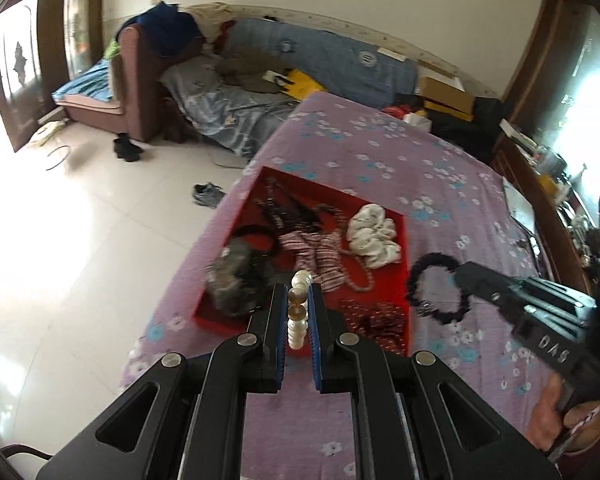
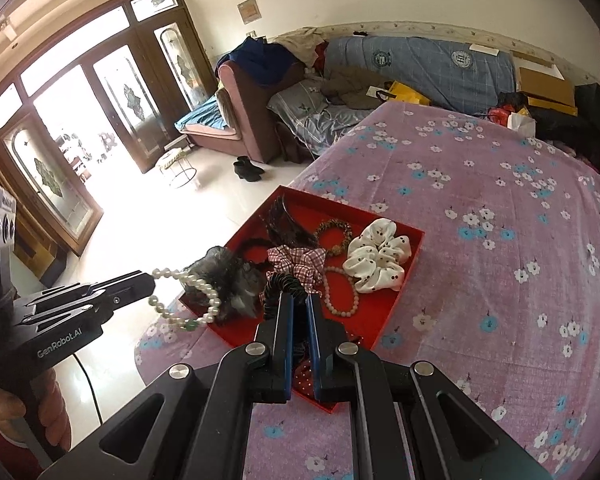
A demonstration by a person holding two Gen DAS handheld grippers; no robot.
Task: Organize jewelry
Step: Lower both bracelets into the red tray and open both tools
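Observation:
A red tray (image 1: 401,240) (image 2: 410,268) lies on the purple flowered bedspread and holds several hair ties and bracelets. My left gripper (image 1: 298,292) (image 2: 153,276) is shut on a pearl bracelet (image 1: 298,330) (image 2: 188,280), held above the tray's near left corner. My right gripper (image 2: 299,300) (image 1: 458,270) is shut on a black frilly scrunchie (image 1: 436,292) (image 2: 280,286), held just right of the tray's near edge. In the tray lie a white scrunchie (image 1: 374,236) (image 2: 380,258), a checked bow (image 2: 300,260), a pink bead bracelet (image 2: 340,292) and a grey fluffy tie (image 1: 232,272) (image 2: 228,276).
The bed (image 2: 500,220) runs to the right and back. Tiled floor (image 1: 60,240) lies left of it with shoes. A cluttered sofa (image 2: 340,92) stands behind. Wooden furniture (image 1: 540,184) lines the bed's right side.

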